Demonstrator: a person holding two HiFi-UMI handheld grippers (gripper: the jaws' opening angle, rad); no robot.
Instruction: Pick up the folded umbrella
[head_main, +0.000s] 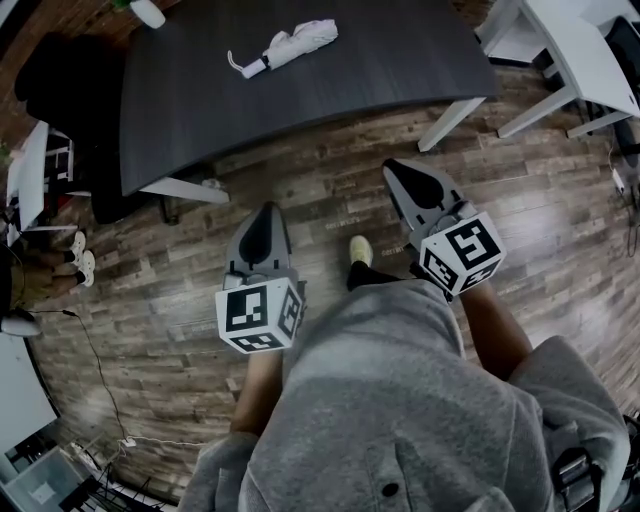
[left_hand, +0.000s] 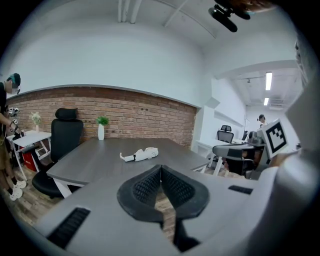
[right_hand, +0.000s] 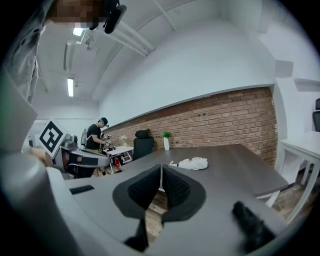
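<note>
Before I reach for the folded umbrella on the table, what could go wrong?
Both the left tool and right tool are shut; arriving that way would probably push the umbrella instead of gripping it. Its white fabric looks loose, so a pinch may catch only cloth.

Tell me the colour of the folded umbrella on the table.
The folded umbrella is white, with a dark band near its handle; the head view shows it best.
</note>
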